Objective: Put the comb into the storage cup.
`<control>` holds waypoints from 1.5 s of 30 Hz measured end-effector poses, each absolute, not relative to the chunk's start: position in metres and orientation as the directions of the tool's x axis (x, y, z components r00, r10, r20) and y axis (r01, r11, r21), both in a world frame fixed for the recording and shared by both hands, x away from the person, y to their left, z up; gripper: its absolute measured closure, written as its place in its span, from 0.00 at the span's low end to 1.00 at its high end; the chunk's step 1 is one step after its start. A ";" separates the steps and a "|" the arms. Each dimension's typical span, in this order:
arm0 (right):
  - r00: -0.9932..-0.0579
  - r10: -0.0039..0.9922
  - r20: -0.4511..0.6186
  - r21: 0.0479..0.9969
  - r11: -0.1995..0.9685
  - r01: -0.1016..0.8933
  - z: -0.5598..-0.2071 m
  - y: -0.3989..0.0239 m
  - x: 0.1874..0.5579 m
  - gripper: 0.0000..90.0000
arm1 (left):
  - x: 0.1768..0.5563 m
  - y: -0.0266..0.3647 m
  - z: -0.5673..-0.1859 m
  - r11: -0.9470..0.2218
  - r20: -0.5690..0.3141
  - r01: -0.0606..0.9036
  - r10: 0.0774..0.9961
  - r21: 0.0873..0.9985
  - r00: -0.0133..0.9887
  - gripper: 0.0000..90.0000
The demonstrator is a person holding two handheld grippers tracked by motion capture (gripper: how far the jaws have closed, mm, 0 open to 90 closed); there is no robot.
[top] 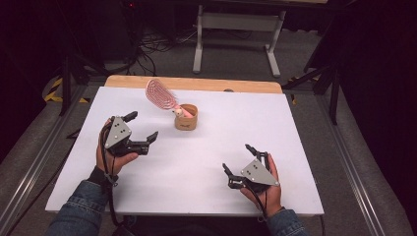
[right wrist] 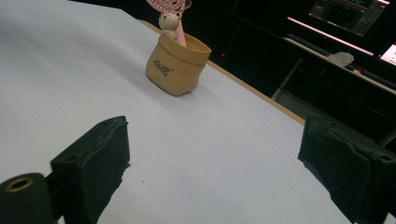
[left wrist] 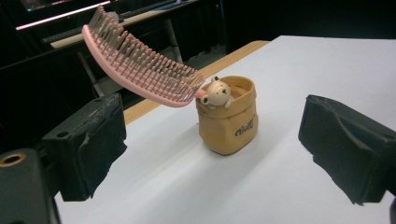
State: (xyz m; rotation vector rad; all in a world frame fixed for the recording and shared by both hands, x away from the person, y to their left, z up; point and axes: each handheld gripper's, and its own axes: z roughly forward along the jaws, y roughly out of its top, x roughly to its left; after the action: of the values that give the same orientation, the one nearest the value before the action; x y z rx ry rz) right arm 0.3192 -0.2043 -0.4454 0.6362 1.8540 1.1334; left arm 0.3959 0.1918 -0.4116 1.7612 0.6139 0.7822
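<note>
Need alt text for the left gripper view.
A pink hairbrush leans out of a small tan pouch with a toy bear on its rim, standing on a white table. The open left gripper frames it.

Tan fabric pouch [top: 186, 118] stands upright at upper centre of the frame. Pink hairbrush [top: 161, 94], bear-figure handle inside the pouch, leans toward upper left.

- Left gripper [top: 143, 127] sat at left of centre in the high view, jaws spread wide, nothing between them.
- Left hand [top: 112, 158] gripped it from below; denim sleeve [top: 78, 209] entered at lower left.
- Right gripper [top: 237, 160] sat lower right of centre, jaws wide apart, empty.
- Right hand [top: 265, 189] held it from behind.
</note>
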 end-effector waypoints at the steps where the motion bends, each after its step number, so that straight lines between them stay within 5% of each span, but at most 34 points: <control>1: -0.510 0.763 -0.399 0.888 0.460 -0.007 -0.445 -0.205 0.319 0.10 | 0.395 0.191 -0.412 -0.309 0.211 0.035 0.725 0.950 0.656 0.10; 45: -0.482 0.790 -0.379 0.899 0.437 0.011 -0.441 -0.224 0.307 0.09 | 0.331 0.197 -0.439 -0.401 0.270 -0.001 0.616 0.916 0.739 0.09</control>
State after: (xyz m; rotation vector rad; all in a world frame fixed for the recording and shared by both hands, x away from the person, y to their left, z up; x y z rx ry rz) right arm 0.3074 -0.2236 -0.4413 0.6844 1.8252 1.1332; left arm 0.3311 0.1969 -0.4394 1.8784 0.4746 0.7277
